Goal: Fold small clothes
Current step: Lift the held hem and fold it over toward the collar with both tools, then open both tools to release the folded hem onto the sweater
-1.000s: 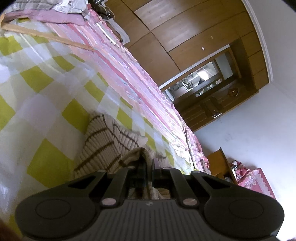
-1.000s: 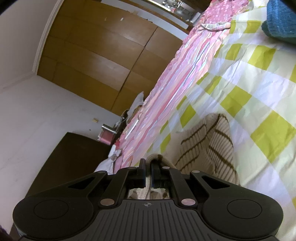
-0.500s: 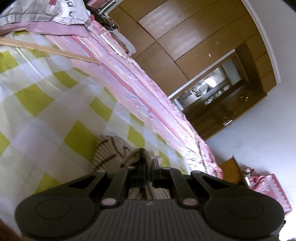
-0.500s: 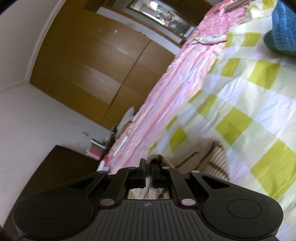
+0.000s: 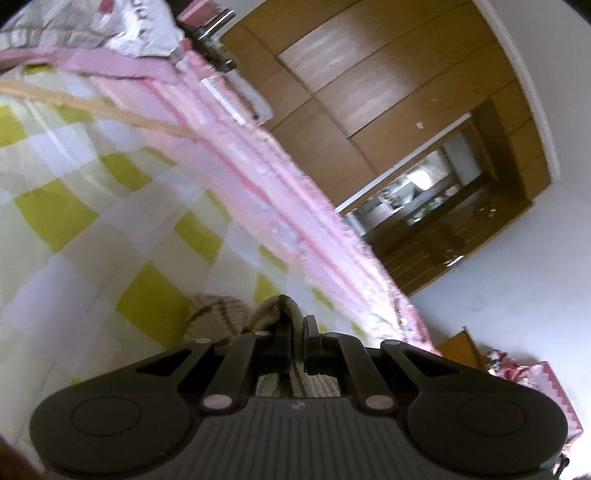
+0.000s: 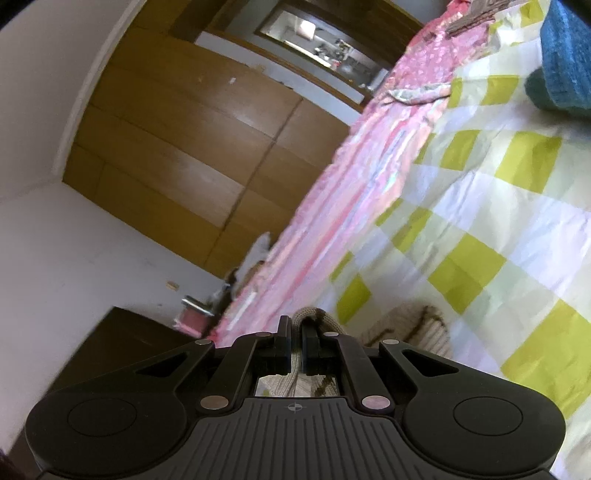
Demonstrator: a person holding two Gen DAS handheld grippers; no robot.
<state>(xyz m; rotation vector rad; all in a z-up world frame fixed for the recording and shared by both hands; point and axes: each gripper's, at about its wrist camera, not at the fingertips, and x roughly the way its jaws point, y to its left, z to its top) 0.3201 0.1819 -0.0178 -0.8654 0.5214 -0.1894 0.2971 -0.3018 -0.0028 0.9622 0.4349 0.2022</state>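
Note:
A small beige knit garment with brown stripes (image 5: 218, 314) hangs from both grippers above a yellow-and-white checked bed cover (image 5: 74, 221). My left gripper (image 5: 295, 323) is shut on one folded edge of it. My right gripper (image 6: 297, 326) is shut on another edge; the garment (image 6: 413, 325) droops to its right over the checked cover (image 6: 498, 221). Most of the garment is hidden behind the gripper bodies.
A pink striped sheet (image 5: 258, 177) runs along the bed's far side, also in the right wrist view (image 6: 332, 221). A wooden wardrobe (image 5: 369, 92) stands behind. A blue knit item (image 6: 565, 55) lies at the right view's upper right. A pillow (image 5: 92, 26) lies at the left view's top.
Both grippers have risen and tilted back with the garment. Less of the garment shows on the cover and more wall and wardrobe are in view.

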